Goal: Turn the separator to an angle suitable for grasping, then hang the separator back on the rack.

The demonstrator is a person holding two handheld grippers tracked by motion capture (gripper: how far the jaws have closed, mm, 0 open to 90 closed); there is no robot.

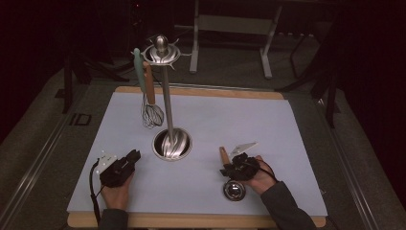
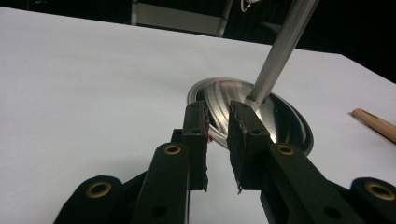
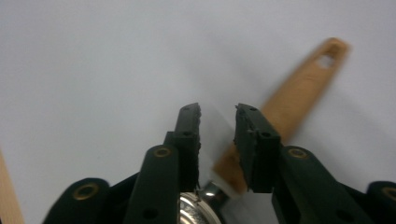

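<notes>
A metal utensil stand (image 1: pixel 171 143) with a round base and a tall pole rises from the middle of the pale mat (image 1: pixel 239 120). From its top ring hang a wire whisk (image 1: pixel 151 112) with a wooden handle and a teal-handled utensil (image 1: pixel 139 67). A ladle lies at the front right, its wooden handle (image 1: pixel 223 154) (image 3: pixel 299 93) running away from its metal bowl (image 1: pixel 234 190) (image 3: pixel 194 210). My right gripper (image 1: pixel 227 166) (image 3: pixel 218 109) hovers open over that handle, pads clear of it. My left gripper (image 1: pixel 134 155) (image 2: pixel 218 108) is open and empty, pointing at the stand's base (image 2: pixel 280 116).
The mat covers a wooden tabletop whose front edge (image 1: pixel 191 221) shows below my hands. The ladle's handle tip (image 2: pixel 376 123) appears at the right in the left gripper view. Dark floor and a metal frame (image 1: pixel 230 28) lie beyond the table.
</notes>
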